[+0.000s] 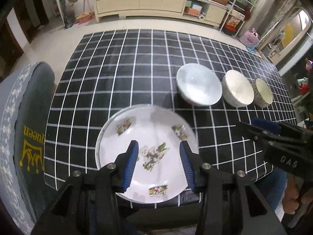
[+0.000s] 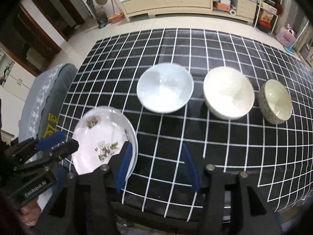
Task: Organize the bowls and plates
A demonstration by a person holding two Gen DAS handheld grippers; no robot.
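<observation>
A white plate with flower prints [image 1: 146, 135] lies at the near edge of the black checked table [image 1: 121, 74]; it also shows in the right wrist view [image 2: 103, 133]. My left gripper [image 1: 157, 156] is open and hovers over the plate, empty. My right gripper [image 2: 156, 160] is open and empty over bare cloth to the plate's right. Three bowls stand in a row: a pale blue bowl [image 2: 165, 87], a cream bowl [image 2: 228, 92] and a small patterned bowl [image 2: 275, 100]. The row also shows in the left wrist view, starting with the pale blue bowl [image 1: 198, 87].
A chair with a grey cover [image 1: 29, 129] stands at the table's left side. A long cream cabinet [image 1: 152, 4] and shelves with boxes [image 1: 234, 13] line the far wall beyond the floor.
</observation>
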